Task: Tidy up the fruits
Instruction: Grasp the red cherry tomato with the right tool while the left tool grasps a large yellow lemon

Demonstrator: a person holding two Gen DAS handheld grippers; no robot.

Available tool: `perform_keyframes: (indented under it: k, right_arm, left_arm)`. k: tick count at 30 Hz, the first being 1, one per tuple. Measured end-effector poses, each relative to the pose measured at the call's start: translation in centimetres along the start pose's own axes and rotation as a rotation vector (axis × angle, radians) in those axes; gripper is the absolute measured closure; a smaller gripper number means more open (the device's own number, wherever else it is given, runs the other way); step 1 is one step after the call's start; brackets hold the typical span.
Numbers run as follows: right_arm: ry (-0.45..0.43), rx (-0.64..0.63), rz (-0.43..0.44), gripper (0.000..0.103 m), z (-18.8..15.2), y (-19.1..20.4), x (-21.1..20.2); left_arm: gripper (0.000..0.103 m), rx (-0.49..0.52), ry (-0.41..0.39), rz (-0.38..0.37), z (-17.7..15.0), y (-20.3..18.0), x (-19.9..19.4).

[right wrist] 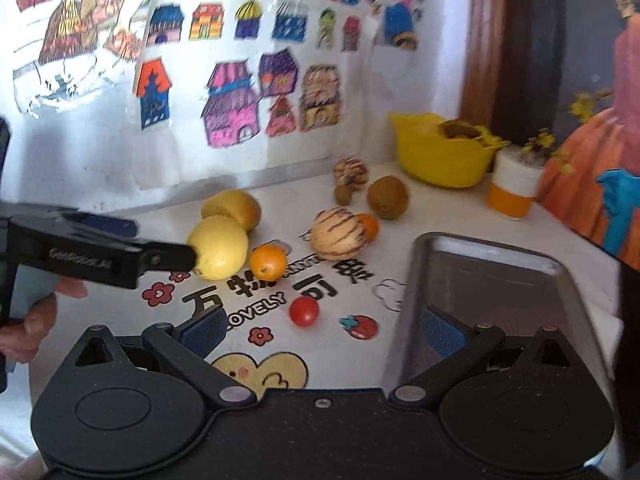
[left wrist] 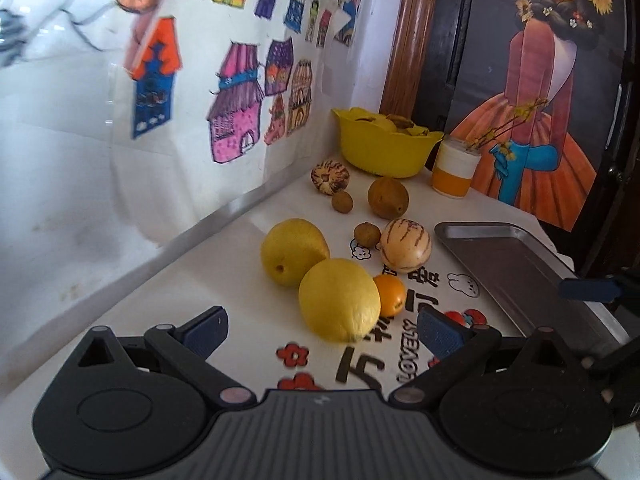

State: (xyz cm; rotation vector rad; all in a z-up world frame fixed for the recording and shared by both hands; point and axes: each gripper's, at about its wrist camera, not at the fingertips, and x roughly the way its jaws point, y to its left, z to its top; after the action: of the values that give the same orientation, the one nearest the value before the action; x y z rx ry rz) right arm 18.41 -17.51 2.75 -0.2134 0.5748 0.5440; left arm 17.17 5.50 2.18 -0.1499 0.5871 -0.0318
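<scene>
Left gripper (left wrist: 322,332): wide, big lemon (left wrist: 339,299) between its fingers
Right gripper (right wrist: 324,330): wide, holds nothing
Tray (right wrist: 500,280): table's right edge

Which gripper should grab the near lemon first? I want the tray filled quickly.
Left. The left gripper is open and faces the near lemon. The right gripper sits over the tray edge, farther away.

House drawings (left wrist: 236,104) cover the wall, and a girl poster (left wrist: 540,92) stands behind an orange-banded jar (left wrist: 454,168).
</scene>
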Motion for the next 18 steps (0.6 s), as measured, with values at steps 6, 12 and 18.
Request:
perform_keyframes:
  k: [6,12,18]
  right_arm:
    - [0.063,-0.045,0.063,0.008,0.4,0.1,3.8]
    - [0.106,-0.034,0.112,0.031,0.4,-0.1,5.9]
    - [0.13,-0.02,0.122,0.052,0.4,-0.2,7.0]
  left_arm:
    - [0.005,-0.004,0.051,-0.019,0.7,-0.1,2.9]
    - [0.017,-0.003,0.068,-0.031,0.9,-0.1,4.2]
    - [0.038,-0.006,0.107,-0.045,1.0,-0.3,5.2]
